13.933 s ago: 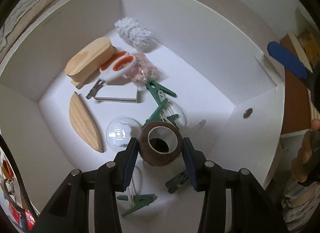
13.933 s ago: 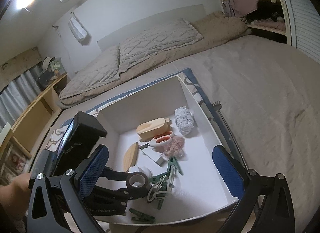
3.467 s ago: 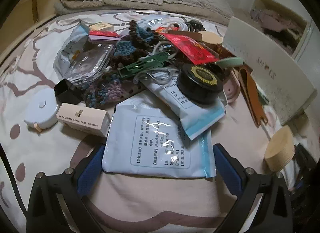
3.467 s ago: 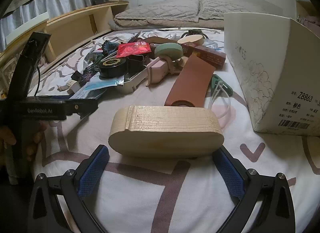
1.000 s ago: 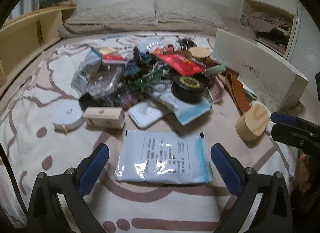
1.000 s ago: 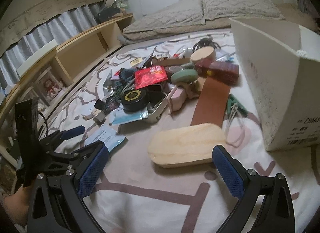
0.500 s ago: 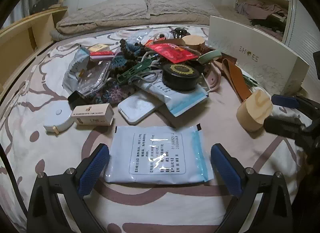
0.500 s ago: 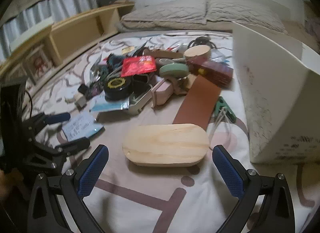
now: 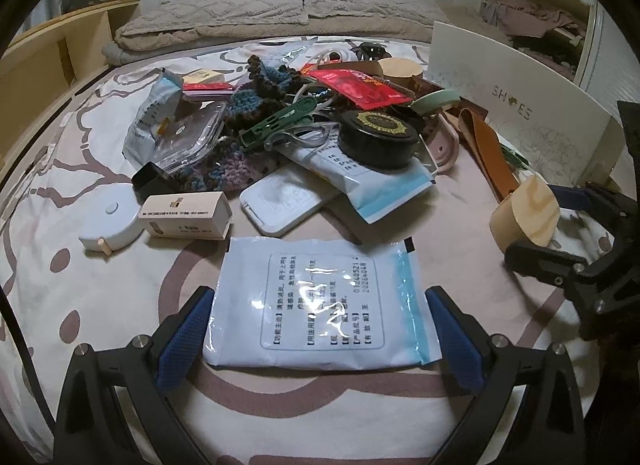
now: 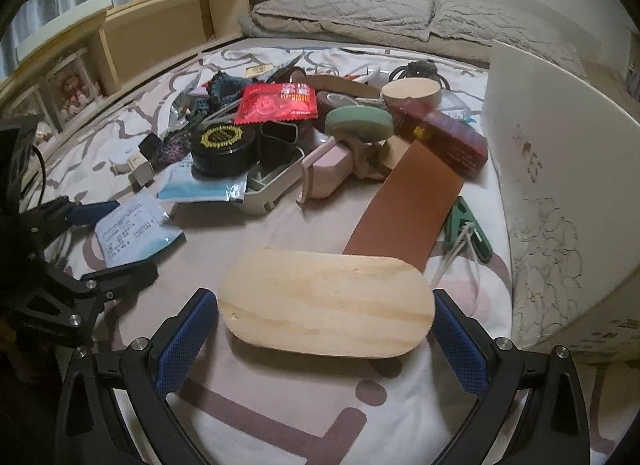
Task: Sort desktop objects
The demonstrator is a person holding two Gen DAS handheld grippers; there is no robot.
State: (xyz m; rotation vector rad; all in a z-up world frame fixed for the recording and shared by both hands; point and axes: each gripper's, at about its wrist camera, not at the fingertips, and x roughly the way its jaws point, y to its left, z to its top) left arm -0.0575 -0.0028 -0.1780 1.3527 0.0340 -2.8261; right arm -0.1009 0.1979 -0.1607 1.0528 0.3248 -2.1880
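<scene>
L gripper [image 9: 318,335] is sitting wide open, its two blue pads flanking one pale-blue pouch [image 9: 320,301] lying flat on the bedspread [image 9: 100,305], gripping nothing. R gripper [image 10: 326,339] is likewise spread wide, straddling one oval wood block [image 10: 328,301], no squeeze visible. Behind: one black round tin [image 9: 378,139], one red packet [image 10: 278,103], two green clips [image 9: 280,123] [image 10: 466,231], and one white shoebox [image 10: 560,169] standing w/ its side beside the block.

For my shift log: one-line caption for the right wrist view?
Open right gripper straddles an oval wooden block on the bed, clutter pile behind, white shoebox alongside.
</scene>
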